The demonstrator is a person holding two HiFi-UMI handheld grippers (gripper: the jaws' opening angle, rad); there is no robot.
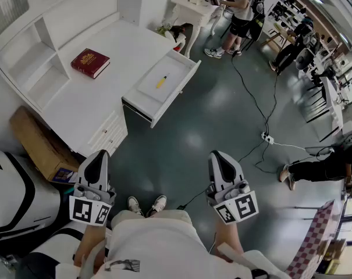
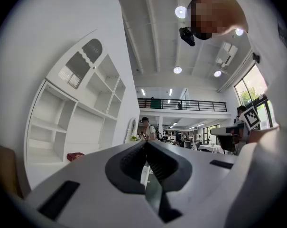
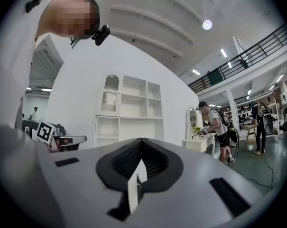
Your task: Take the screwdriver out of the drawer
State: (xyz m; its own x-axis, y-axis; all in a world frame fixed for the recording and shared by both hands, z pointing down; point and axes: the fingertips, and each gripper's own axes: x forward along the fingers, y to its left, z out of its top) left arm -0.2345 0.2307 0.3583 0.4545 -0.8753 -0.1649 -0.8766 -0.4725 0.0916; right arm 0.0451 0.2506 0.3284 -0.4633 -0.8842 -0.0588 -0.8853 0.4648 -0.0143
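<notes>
The screwdriver point(image 1: 162, 81), small and yellow, lies flat near the middle of the open drawer point(image 1: 178, 92), apart from all its walls and with nothing else beside it. The drawer is pulled out of the white desk point(image 1: 106, 103). A red book point(image 1: 90, 62) rests on the desk top, well apart from the drawer, and should not disturb the work.

The left gripper point(image 1: 99, 158) and the right gripper point(image 1: 218, 158) are both held low in front of the person, well apart from the drawer, over the bare floor. In the left gripper view the jaws are pressed together with nothing between them, and the right gripper view shows the same: closed and empty.

I judge the step in hand to be the approach, so the task is only at its beginning. To do it well, the person needs first to walk closer, until the drawer is under the hands. A cable point(image 1: 251, 97) runs on the floor to the right, so the feet should keep to the desk side. One gripper should then open its jaws wide before it goes down, not inside the drawer. It seems best to come from above, with the jaws set across the yellow handle. The handle is probably round and can roll on the smooth bottom, so the closing should be slow and centred. Lift straight up afterwards, clear of the drawer's front wall.
</notes>
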